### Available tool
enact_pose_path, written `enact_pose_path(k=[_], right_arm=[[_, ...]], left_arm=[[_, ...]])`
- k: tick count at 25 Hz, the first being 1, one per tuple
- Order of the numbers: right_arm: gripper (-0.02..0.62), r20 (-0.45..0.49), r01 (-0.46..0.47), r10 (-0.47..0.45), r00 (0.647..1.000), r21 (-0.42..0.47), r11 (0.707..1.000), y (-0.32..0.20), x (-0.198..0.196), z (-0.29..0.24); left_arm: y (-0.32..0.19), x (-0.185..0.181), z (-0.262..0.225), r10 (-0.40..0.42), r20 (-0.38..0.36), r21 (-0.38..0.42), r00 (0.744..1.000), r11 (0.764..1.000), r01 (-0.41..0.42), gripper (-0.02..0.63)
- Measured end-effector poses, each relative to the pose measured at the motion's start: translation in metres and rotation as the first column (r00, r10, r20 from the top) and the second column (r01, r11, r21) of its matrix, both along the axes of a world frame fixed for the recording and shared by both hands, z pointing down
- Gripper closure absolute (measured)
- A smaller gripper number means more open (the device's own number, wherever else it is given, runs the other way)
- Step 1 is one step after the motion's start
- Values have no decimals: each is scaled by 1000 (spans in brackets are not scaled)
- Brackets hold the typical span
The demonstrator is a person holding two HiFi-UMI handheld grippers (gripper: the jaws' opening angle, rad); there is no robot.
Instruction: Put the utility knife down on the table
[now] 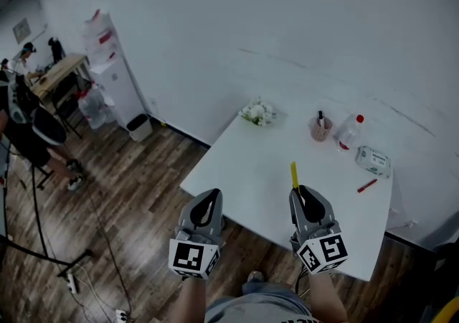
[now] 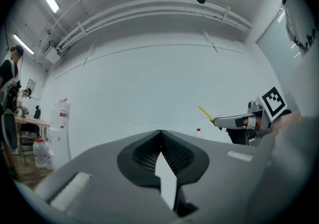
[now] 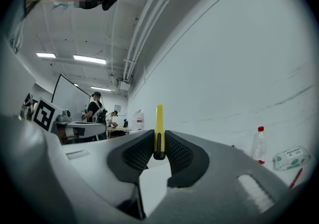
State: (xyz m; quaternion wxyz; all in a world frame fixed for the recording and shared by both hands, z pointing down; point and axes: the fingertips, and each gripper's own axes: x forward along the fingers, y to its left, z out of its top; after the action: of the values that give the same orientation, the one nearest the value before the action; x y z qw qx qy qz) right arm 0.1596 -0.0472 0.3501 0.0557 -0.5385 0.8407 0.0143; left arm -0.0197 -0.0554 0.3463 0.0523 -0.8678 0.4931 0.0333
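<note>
A yellow utility knife [image 1: 294, 175] sticks up out of my right gripper [image 1: 304, 193], which is shut on it above the white table [image 1: 244, 178]. In the right gripper view the knife [image 3: 159, 128] stands upright, clamped between the dark pads [image 3: 138, 151]. My left gripper [image 1: 209, 202] hovers over the table's near left edge, shut with nothing in it. In the left gripper view its jaws meet at the tip [image 2: 160, 133], and the right gripper with the knife [image 2: 205, 113] shows at the right.
At the table's far side stand a white flower bunch [image 1: 259, 113], a brown pen cup [image 1: 320, 128], a clear bottle with red cap [image 1: 349, 131], a wipes pack [image 1: 373, 161] and a red pen [image 1: 366, 186]. A water dispenser [image 1: 109, 70] and people are at the left.
</note>
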Motion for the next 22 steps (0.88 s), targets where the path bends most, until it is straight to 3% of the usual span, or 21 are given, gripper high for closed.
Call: enact_pose_path(k=[6,12,22], right_arm=[[529,14,28,-28,999,-10,1000,-30,10,5],[529,29,54,-52,998,-45,998,-53,-2,14],[529,9,4,-3,1000,-128,992,-111,-20,37]], left_arm=[[-20,11,-4,-19,-2,20,1000,1000,19,598],[-36,-4,-2,-53,1,-6,999,999,53,598],[-92,-16,5,17,17,-11,1000,1000,-17,595]])
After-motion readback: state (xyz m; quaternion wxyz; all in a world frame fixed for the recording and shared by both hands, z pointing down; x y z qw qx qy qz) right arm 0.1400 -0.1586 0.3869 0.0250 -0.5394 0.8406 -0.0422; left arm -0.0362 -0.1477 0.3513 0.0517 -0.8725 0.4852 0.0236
